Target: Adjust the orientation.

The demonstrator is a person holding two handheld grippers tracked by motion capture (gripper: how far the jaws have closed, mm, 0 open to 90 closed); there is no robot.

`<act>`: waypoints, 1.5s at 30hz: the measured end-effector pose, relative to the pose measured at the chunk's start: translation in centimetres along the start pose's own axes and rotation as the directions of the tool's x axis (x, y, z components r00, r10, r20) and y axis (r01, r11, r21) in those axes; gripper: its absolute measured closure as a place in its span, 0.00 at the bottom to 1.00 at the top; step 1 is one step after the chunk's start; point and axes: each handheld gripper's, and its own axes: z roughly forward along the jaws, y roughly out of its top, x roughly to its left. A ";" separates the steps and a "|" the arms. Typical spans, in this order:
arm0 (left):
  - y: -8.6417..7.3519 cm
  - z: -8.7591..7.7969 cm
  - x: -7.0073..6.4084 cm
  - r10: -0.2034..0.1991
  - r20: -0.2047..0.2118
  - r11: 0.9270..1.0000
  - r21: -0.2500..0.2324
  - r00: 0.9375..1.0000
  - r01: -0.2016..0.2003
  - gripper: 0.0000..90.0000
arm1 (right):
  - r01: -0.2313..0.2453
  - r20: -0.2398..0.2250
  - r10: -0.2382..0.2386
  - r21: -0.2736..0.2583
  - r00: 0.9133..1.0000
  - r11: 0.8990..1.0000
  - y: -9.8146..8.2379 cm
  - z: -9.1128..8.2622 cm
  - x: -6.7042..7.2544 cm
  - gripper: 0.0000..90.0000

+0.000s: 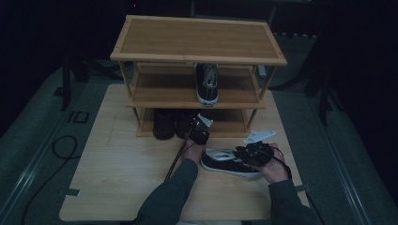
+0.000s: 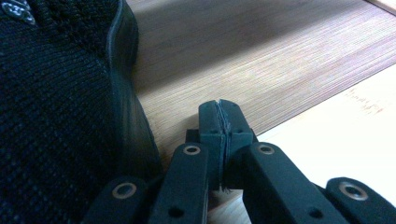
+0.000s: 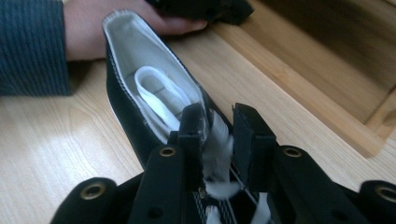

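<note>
A black sneaker with a white sole (image 1: 229,163) lies on its side on the table in front of a wooden shoe rack (image 1: 197,40). My right gripper (image 1: 240,151) sits over its laced part. In the right gripper view its jaws (image 3: 217,116) stand slightly apart around a white lace (image 3: 217,140), and the sneaker's white lining (image 3: 135,51) faces me. My left gripper (image 1: 196,127) is at the rack's bottom shelf. Its jaws (image 2: 219,116) are shut with nothing between them, beside a black knit shoe (image 2: 56,107).
A sneaker (image 1: 207,83) stands on the rack's middle shelf, and dark shoes (image 1: 164,123) sit on the bottom shelf (image 2: 261,60). The rack's top shelf is bare. Cables (image 1: 174,161) trail across the table (image 1: 122,159) from the grippers.
</note>
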 end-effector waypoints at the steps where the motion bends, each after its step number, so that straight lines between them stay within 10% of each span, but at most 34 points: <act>1: 0.0 0.0 0.0 0.000 0.000 1.000 0.000 1.000 0.000 0.99 | -0.012 -0.005 0.012 -0.015 1.000 1.000 -0.1 -0.4 -0.1 0.81; 9: 0.0 0.0 0.0 0.000 0.000 1.000 -0.002 1.000 0.000 0.99 | -0.074 -0.041 0.070 -0.087 0.997 0.993 -1.5 -3.2 0.0 1.00; 28: 0.0 0.0 0.0 0.000 0.000 1.000 -0.002 1.000 0.000 0.99 | -0.078 -0.118 0.088 0.088 0.989 0.993 -6.1 0.0 2.5 1.00; 45: 0.0 0.0 0.0 0.000 -0.002 1.000 -0.001 1.000 0.000 0.99 | -0.139 -0.016 0.142 0.133 0.990 0.981 -7.2 -0.2 1.1 1.00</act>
